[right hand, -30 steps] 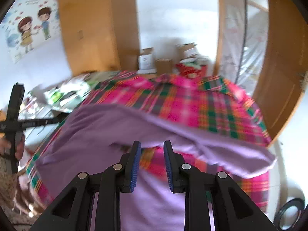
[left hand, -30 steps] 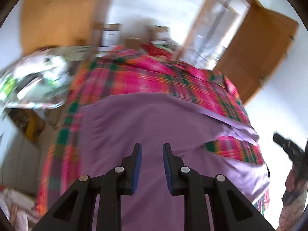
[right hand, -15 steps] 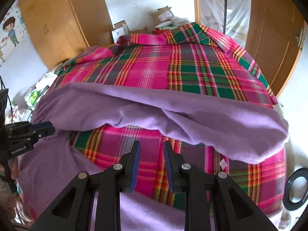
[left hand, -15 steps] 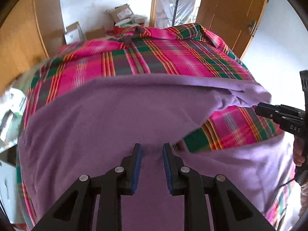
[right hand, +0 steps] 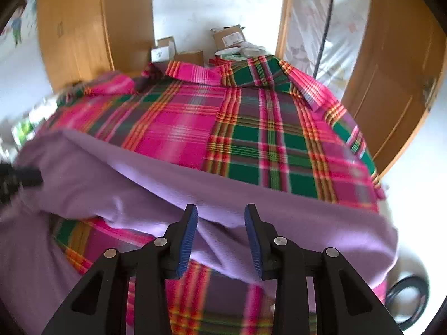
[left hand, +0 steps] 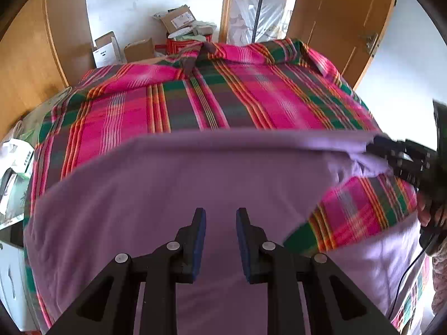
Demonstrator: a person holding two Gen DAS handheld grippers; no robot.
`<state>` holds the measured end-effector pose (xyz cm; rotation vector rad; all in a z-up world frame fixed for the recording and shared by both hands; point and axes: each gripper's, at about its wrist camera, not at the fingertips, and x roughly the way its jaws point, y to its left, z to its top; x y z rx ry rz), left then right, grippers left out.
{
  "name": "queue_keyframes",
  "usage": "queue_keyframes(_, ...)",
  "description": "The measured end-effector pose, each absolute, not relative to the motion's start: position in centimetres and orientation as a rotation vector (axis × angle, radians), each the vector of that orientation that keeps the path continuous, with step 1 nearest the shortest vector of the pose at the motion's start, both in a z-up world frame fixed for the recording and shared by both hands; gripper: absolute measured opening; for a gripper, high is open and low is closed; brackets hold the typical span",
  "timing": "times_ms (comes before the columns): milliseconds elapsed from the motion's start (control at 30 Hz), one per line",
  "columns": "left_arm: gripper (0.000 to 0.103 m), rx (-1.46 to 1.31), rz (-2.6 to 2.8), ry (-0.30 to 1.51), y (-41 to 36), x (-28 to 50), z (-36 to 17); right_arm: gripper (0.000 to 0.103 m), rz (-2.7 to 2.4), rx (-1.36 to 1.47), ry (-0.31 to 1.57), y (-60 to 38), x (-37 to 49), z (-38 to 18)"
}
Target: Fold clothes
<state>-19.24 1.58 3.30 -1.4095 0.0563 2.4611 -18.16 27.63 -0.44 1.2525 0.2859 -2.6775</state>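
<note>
Nearest you, the left gripper (left hand: 220, 224) hangs over the broad body of the purple garment (left hand: 173, 195), its blue pads (left hand: 199, 240) parted by a narrow gap with nothing between them; cloth lies under the tips, not in them. The right gripper (right hand: 220, 223) stands wider apart, and a fold of the same purple cloth (right hand: 251, 203) runs across just beyond its tips at 12 o'clock (whether the pads touch it, you cannot tell from this angle). From the left wrist view, that right tool shows at 3 o'clock, its nose at the garment's far right corner (left hand: 360, 156), which looks pinched up into a small peak, though the right wrist view shows the pads spread. The garment's long axis runs left to right across you, from 9 to 3 o'clock, with its far edge a straight line and the near right part turned back so a wedge of the plaid bedspread (left hand: 360, 209) shows through. Your right hand is nearer that loose flap. Further off, plaid runs to the boxes (left hand: 178, 21) against the wall at 12 o'clock.
</note>
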Motion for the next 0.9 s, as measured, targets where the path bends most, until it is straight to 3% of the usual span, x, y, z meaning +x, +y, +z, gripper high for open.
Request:
queue_keyframes(100, 0.023, -1.431, 2.454, 0.022, 1.4, -21.5, 3.4, 0.037, -2.649, 1.271, 0.341, 28.2, -18.5, -0.8)
queue_keyframes(400, 0.027, -1.258, 2.441, 0.367, 4.6, -25.4, 3.3, 0.042, -2.564, 1.326, 0.478, 30.1, -19.7, -2.0)
queue_keyframes(900, 0.028, -1.224, 2.309, 0.595, 8.1, -25.3, 0.8, 0.041, -2.551, 1.385, 0.383, 32.0, -21.0, -3.2)
